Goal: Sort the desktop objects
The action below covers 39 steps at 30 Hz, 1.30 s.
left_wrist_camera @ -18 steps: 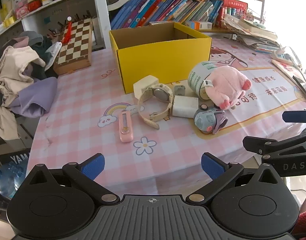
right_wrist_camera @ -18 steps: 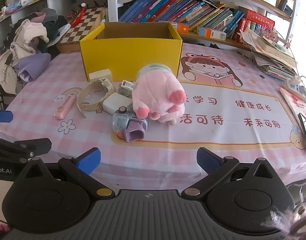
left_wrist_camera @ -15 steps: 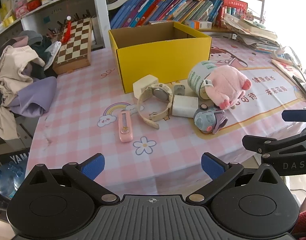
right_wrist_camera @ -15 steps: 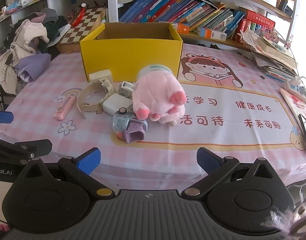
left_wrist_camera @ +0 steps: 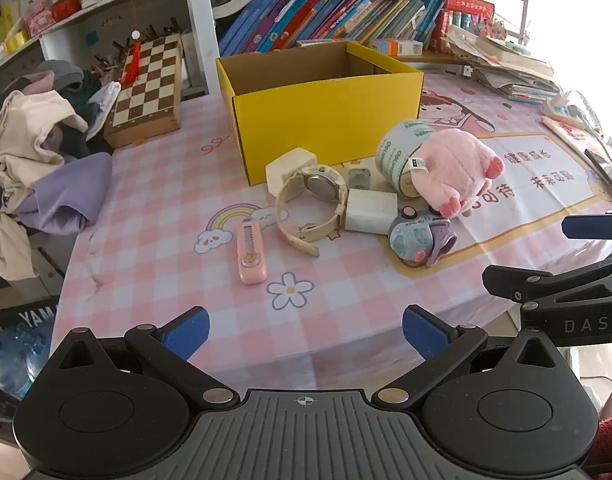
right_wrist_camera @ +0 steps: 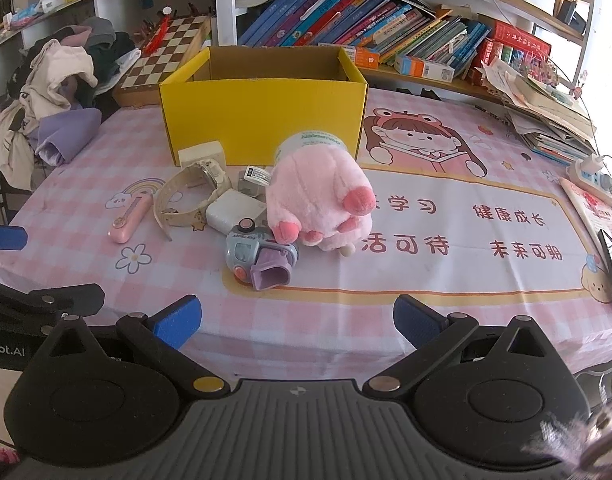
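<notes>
Both tongs hover at the near table edge, wide open, nothing held: left gripper (left_wrist_camera: 303, 326), right gripper (right_wrist_camera: 297, 320). Each shows at the margin of the other's view.

Open room: bare checked cloth (left_wrist_camera: 153, 240) between the near edge and the clutter, widest on the left side. To the right of the clutter, the printed mat (right_wrist_camera: 466, 216) lies bare up to the papers (right_wrist_camera: 546, 120) at the far right.

Task items sit in one cluster just in front of the yellow box (left_wrist_camera: 322, 112), which is open-topped with nothing visible inside. Pink case (left_wrist_camera: 249, 254) lies apart at the left. Watch (left_wrist_camera: 312, 204) leans on a cream block (left_wrist_camera: 289, 170). White charger (left_wrist_camera: 370, 210) touches the watch strap. Toy camera (right_wrist_camera: 261, 258) is nearest the edge, touching the pink plush (right_wrist_camera: 320, 198). Plush covers a tape roll (left_wrist_camera: 398, 152).

Writing: "DAS" on the right tool, left view; "obot.AI" on the left tool, right view; red Chinese characters on the mat; roll lettering not legible.

Left view alone shows water jugs (left_wrist_camera: 13, 356) below the table. Right view alone shows a power strip (right_wrist_camera: 594, 176).
</notes>
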### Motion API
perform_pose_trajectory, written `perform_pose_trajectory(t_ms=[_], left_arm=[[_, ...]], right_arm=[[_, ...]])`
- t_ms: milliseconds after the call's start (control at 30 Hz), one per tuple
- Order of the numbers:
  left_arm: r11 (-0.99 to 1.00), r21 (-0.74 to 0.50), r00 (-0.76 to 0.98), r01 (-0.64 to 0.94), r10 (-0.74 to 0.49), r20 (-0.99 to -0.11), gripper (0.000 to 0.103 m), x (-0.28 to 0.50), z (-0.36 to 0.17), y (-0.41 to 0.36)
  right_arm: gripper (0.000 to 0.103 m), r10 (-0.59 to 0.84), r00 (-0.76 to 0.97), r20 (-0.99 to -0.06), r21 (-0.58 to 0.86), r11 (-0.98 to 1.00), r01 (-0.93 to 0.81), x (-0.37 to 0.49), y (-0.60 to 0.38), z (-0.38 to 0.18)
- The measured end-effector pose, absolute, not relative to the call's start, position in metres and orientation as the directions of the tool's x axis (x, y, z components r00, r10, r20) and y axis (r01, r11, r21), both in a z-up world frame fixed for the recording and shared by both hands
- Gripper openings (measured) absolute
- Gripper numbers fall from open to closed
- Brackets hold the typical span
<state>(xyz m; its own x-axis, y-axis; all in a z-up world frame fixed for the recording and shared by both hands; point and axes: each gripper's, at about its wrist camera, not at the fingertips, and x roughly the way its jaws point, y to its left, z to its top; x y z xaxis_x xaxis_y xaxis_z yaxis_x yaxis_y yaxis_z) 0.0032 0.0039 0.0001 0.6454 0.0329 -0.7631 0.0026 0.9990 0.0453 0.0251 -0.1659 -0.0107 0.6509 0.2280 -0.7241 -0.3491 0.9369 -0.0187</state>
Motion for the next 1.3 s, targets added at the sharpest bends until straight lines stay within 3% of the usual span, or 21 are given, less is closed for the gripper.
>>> perform_pose_trajectory(t_ms=[1300], left_arm=[[0.999, 0.027, 0.633, 0.027, 0.004, -0.774, 0.103, 0.0011, -0.0028, 0.0087]], right_arm=[[0.103, 0.237, 0.646, -0.725, -0.016, 0.933, -0.36, 0.0297, -0.1574, -0.0117]])
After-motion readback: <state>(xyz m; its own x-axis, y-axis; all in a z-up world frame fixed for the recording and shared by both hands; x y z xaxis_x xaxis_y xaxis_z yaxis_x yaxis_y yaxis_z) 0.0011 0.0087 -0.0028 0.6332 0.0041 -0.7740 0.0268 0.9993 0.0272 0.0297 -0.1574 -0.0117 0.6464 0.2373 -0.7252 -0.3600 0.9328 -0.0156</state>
